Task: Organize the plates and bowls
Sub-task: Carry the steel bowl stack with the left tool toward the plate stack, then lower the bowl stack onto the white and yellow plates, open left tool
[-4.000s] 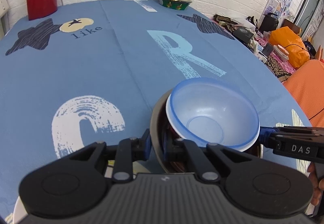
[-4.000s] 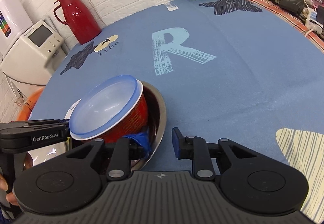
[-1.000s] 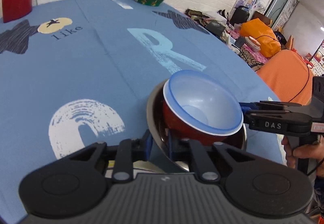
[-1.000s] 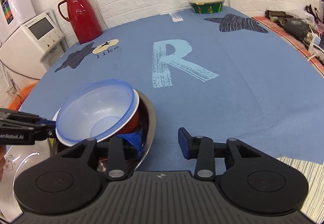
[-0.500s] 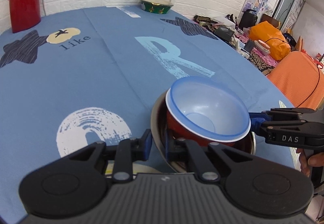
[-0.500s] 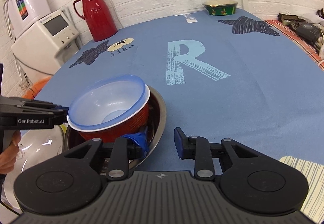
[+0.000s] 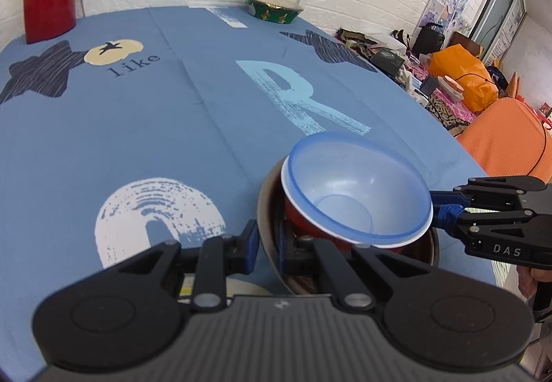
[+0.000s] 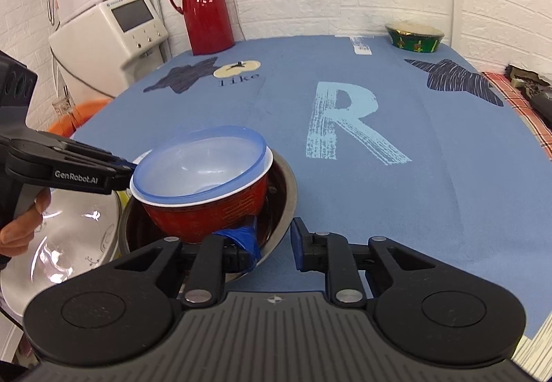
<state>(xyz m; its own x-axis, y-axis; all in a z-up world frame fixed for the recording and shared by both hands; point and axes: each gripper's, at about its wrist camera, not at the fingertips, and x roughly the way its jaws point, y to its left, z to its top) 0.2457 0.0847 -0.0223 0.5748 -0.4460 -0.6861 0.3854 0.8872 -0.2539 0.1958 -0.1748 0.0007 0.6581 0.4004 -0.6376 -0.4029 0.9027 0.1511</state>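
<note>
From the left wrist, the left hand-held gripper is nearly closed, its fingers pinching the near rim of the metal bowl at the near edge of the counter. A red bowl sits tilted inside it, with a translucent blue bowl nested on top. From the right wrist, the right hand-held gripper is partly open astride the metal bowl's rim, its left finger inside beside the red bowl, gripping nothing. A white plate lies just left.
</note>
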